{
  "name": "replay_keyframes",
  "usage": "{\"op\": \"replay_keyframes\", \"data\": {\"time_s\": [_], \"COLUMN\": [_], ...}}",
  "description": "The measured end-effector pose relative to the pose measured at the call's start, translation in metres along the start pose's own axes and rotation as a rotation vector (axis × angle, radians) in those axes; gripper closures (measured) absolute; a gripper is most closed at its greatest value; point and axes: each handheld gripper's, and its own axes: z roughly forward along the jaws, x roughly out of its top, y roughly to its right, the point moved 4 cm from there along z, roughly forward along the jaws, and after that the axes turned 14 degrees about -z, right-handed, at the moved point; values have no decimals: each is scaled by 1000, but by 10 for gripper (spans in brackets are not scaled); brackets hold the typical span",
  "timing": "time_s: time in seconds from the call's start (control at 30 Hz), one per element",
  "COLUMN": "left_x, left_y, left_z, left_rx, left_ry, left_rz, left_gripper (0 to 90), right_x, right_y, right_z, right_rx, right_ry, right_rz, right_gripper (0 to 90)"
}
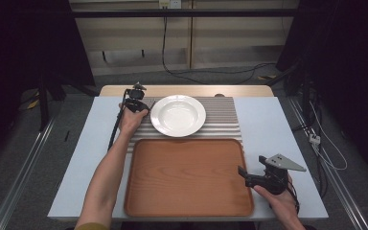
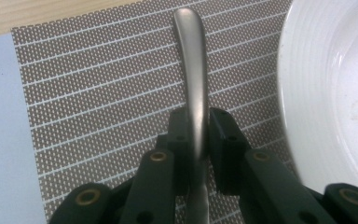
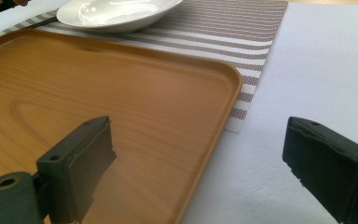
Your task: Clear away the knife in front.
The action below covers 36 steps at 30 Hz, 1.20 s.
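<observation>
My left gripper [image 2: 198, 133] is shut on the metal handle of a piece of cutlery [image 2: 193, 70], which lies over the striped placemat [image 2: 98, 93] just left of the white plate [image 2: 335, 84]. In the high view the left gripper [image 1: 141, 106] sits at the plate's [image 1: 178, 115] left edge. The working end of the cutlery is hidden behind the jaws. My right gripper [image 3: 200, 163] is open with nothing between its jaws, straddling the right rim of the wooden tray [image 3: 98, 107]. In the high view the right gripper [image 1: 247, 176] hovers at the tray's [image 1: 187, 177] right edge.
The striped placemat [image 1: 220, 117] lies under the plate and runs beneath the tray's far edge. The pale blue table surface [image 1: 282, 129] extends to the right of the tray, and a wooden strip [image 1: 187, 90] borders the far edge. Cables trail on the floor beyond.
</observation>
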Motion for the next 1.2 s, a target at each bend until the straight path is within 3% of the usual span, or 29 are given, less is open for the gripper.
{"op": "replay_keyframes", "data": {"time_s": [0.2,0.83,1.2], "left_x": [0,-3,-3], "left_y": [1,-3,-4], "left_z": [0,-6,-22], "left_rx": [6,5,-4], "left_ry": [0,-33,-21], "left_rz": [18,11,29], "left_gripper": [792,800,800], "right_x": [0,0,0], "right_y": [-1,-2,-3], "right_z": [1,2,1], "right_rx": [3,6,7], "right_ry": [-2,-8,-6], "right_rz": [1,-4,-7], "right_gripper": [83,85,85]}}
